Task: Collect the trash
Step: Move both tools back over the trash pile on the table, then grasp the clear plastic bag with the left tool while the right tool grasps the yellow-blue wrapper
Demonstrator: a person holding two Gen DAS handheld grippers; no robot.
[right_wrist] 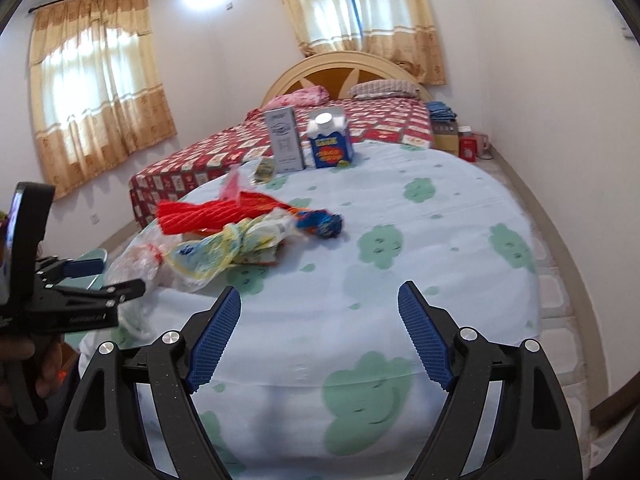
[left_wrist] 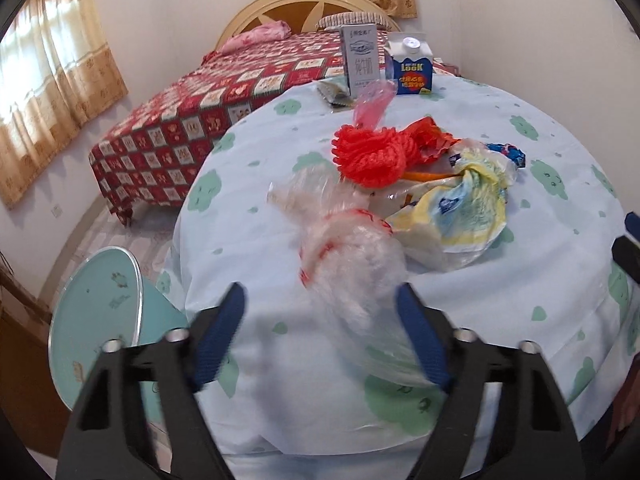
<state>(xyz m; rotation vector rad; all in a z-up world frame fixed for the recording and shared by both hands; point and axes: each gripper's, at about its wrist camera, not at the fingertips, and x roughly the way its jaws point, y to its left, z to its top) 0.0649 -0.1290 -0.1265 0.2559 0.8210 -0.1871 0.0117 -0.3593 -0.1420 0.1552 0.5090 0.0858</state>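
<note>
Blue-padded jaws of the left gripper were spread around a crumpled clear plastic bag, its right finger against it, no squeeze seen. The right gripper was held open, empty, over the cloud-patterned tablecloth.

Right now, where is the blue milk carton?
The blue milk carton stands upright at the table's far edge, just right of the tall grey carton, beyond the heap of wrappers; the bed lies behind it in both wrist views.
</note>
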